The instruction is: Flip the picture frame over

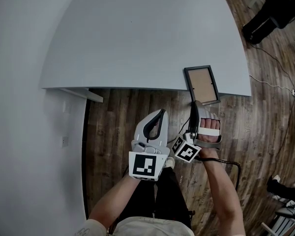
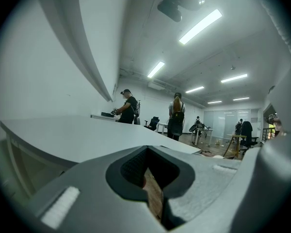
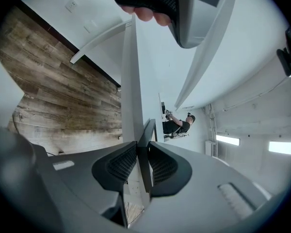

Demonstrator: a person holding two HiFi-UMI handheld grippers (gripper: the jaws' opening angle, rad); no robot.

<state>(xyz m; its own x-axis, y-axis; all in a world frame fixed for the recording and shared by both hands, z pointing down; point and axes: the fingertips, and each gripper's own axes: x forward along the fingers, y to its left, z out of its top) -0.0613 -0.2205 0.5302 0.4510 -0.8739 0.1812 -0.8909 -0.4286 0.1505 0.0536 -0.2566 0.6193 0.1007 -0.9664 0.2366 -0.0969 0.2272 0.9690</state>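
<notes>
Dark-rimmed picture frame [image 1: 202, 85] lies flat, overhanging the near right edge of the table [image 1: 137, 33], right gripper [image 1: 193, 106] clamped on its near rim, left gripper [image 1: 160, 115] closed and empty nearby; flip apparently not begun.

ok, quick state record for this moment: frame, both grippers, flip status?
picture frame: lying on the table, near end past the table's edge, brown panel facing up
right hand-held gripper: shut on the picture frame's near edge
left hand-held gripper: shut, nothing between its jaws, held over the wood floor, short of the table
flip: not yet done
</notes>
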